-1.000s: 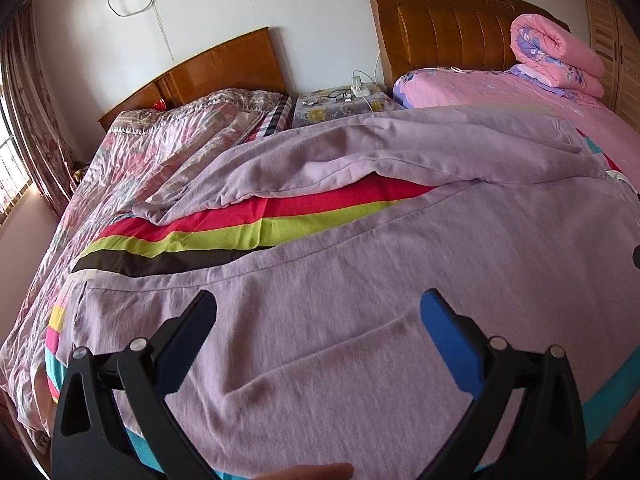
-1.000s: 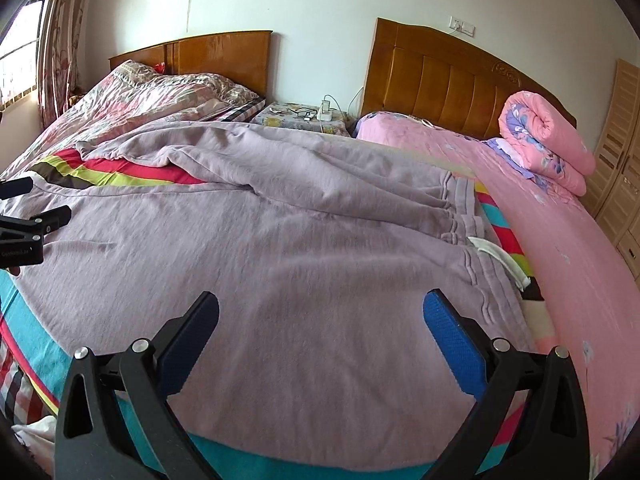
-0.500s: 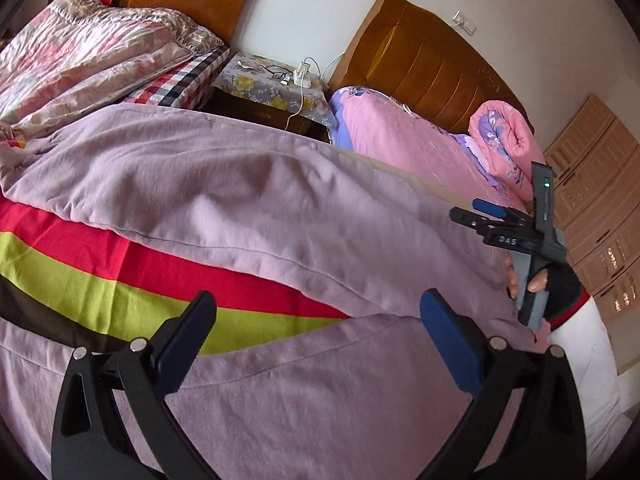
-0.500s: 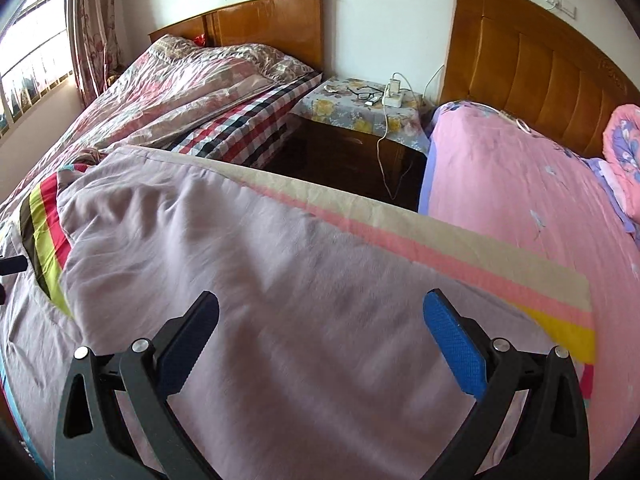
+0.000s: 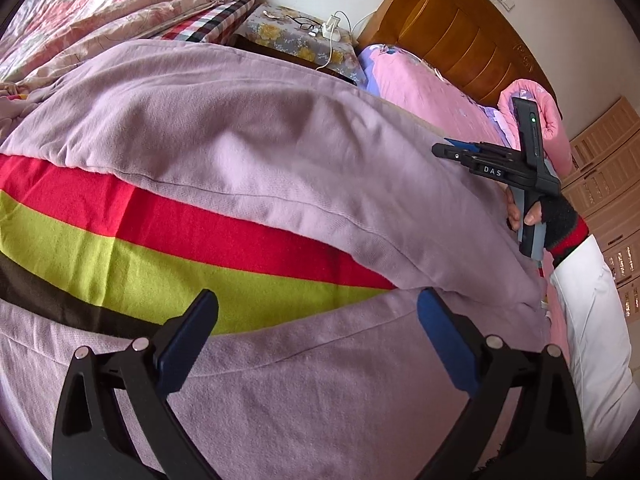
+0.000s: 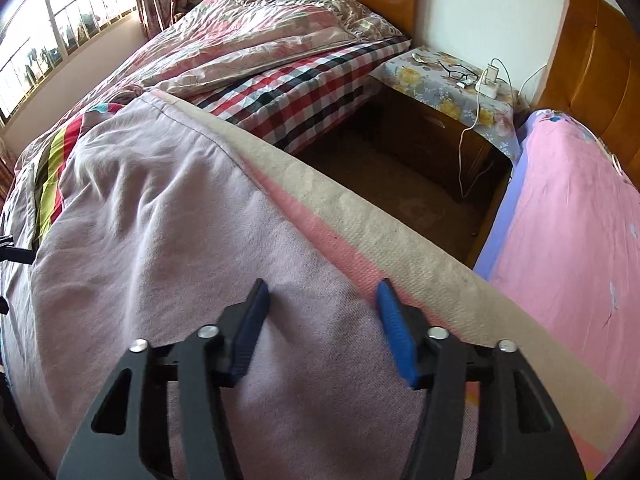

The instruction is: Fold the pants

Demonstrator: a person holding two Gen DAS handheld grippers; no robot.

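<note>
Bedroom with two beds, each with a wooden headboard [image 5: 460, 28]; between them a nightstand [image 6: 444, 84] under a floral cloth, with glasses [image 6: 456, 71] and a white charger [image 6: 491, 79] on it. Window [image 6: 60, 20] off to the left in the right wrist view.

Lilac pants [image 5: 260, 152] lie spread over a striped blanket [image 5: 160, 248] on the near bed. One leg runs across the frame above the red and lime stripes, the other lies under the left gripper [image 5: 318, 338]. Waist end is at the right of the left wrist view.

Left gripper: jaws wide but starting to close, hanging over the near leg, nothing between the pads, no contact that I can see.

Right gripper [image 6: 322, 330]: jaws closing, about half shut, tips down at the pants fabric near its edge, next to the blanket's pink and beige stripes. Fabric sits between the blue pads [image 6: 394, 336], slightly puckered at the left one. Pads not clamped on it yet. In the left wrist view this gripper sits at the far right over the waist end, held by a hand [image 5: 548, 216] in a dark fingerless glove with a white sleeve [image 5: 592, 320].

Rolled pink quilt [image 5: 554, 120] on the far bed.
</note>
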